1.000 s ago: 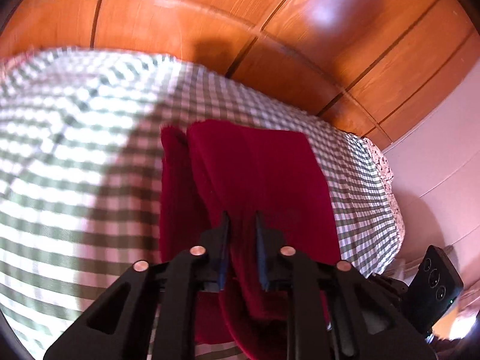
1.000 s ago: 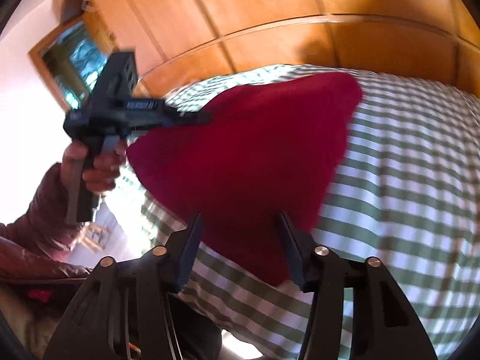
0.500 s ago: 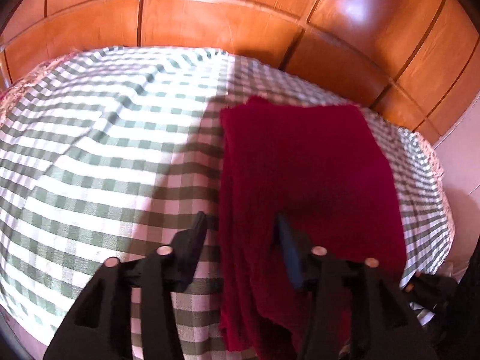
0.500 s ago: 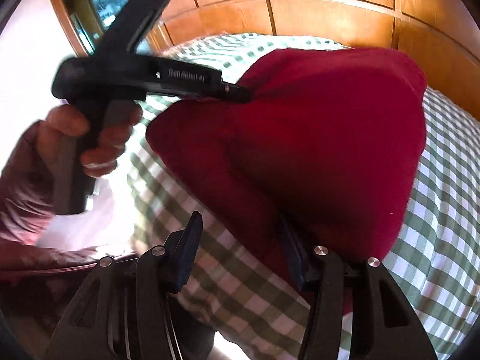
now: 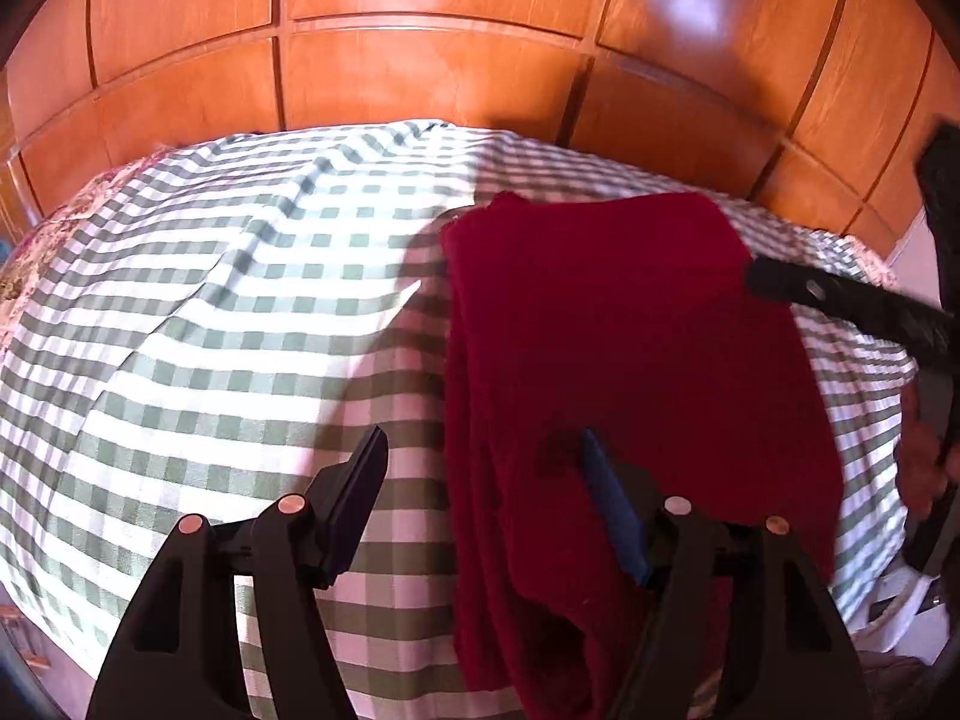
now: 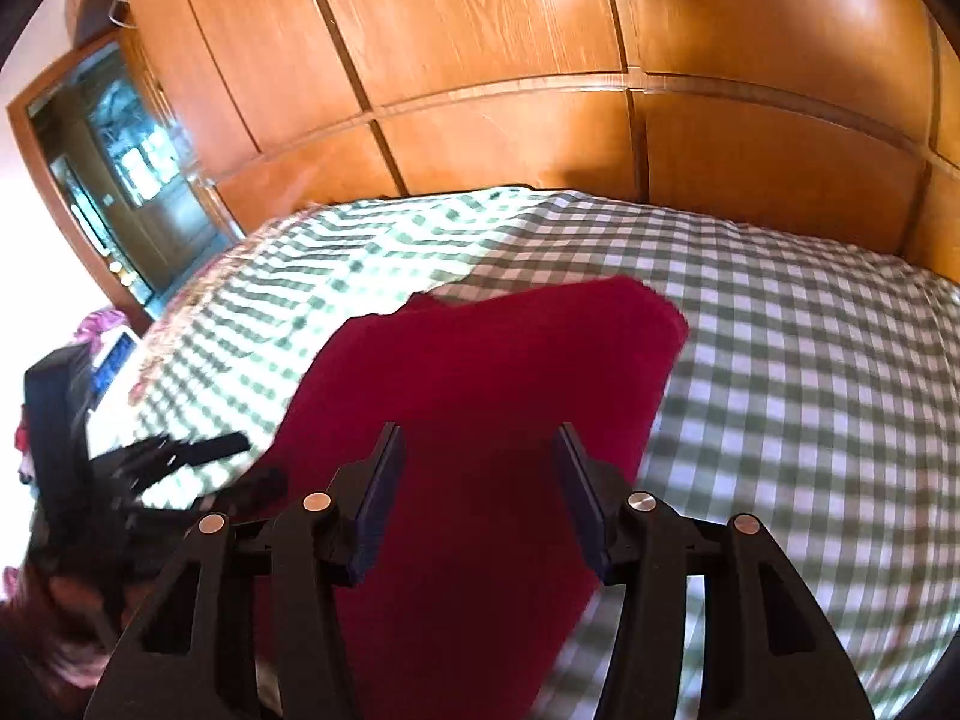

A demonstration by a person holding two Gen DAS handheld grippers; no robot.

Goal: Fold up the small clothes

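A dark red garment lies folded on the green-and-white checked bed sheet, its near end hanging over the bed's front edge. My left gripper hovers at the garment's left edge; its jaws are opening, the cloth's edge lies between them, and the pads do not press on it. In the right wrist view the garment fills the middle, and my right gripper stands open just above it with nothing held. The left gripper shows blurred at that view's lower left, and the right gripper reaches in from the right.
Orange wooden panels rise behind the bed. A framed glass door or mirror stands at the far left. A person's hand holds the right tool at the bed's right side. The sheet stretches right of the garment.
The left jaws, shut on the red cloth a second ago, have spread and let it go; the garment now rests flat. The right gripper has swung across to above the garment.
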